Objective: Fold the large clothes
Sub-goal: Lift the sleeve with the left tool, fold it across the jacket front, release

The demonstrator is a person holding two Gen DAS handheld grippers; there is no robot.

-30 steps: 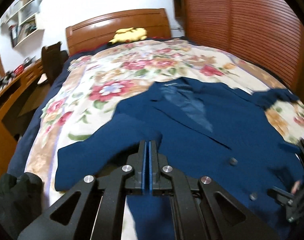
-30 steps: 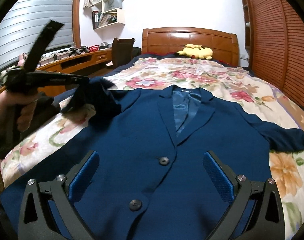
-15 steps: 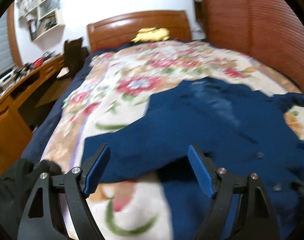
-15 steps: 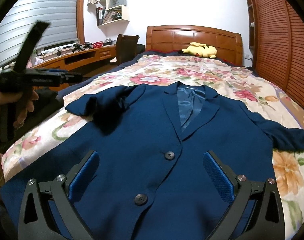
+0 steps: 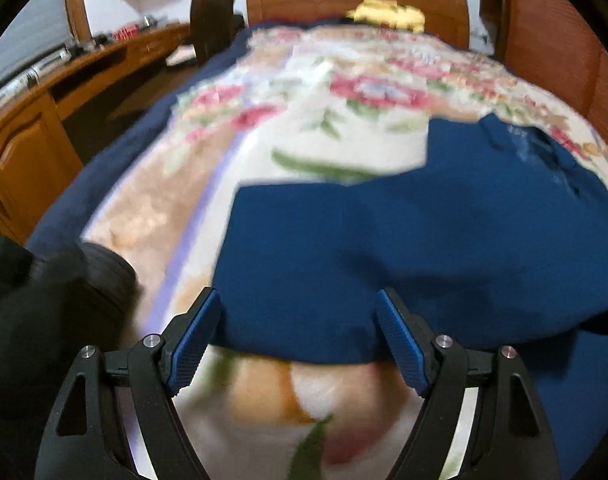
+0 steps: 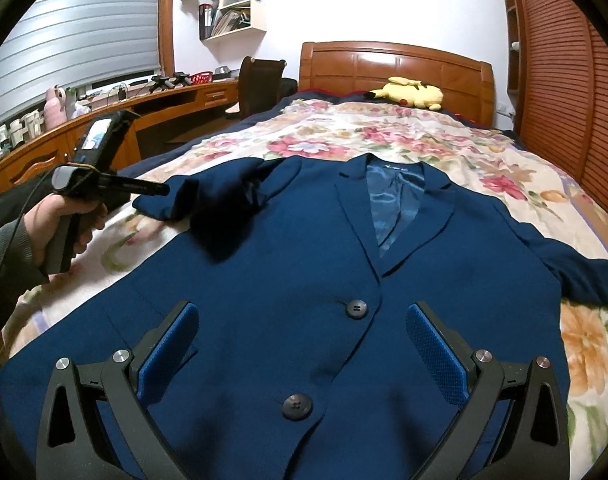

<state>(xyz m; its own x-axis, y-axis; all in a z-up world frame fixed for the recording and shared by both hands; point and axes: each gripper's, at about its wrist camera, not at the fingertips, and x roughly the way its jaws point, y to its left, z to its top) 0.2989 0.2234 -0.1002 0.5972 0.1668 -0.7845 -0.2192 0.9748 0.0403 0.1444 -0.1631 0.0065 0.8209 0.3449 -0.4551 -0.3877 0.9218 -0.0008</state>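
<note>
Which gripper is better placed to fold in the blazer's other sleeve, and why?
Right. That sleeve lies spread on the right gripper's side; the left gripper hangs open at the opposite, already folded sleeve.

The left gripper (image 5: 297,338), clamped on the navy blazer's (image 6: 304,280) sleeve (image 6: 207,196) a second ago, now gapes empty, and the sleeve lies folded across the shoulder.

Navy blazer (image 6: 304,272) flat, one sleeve folded inward
</note>
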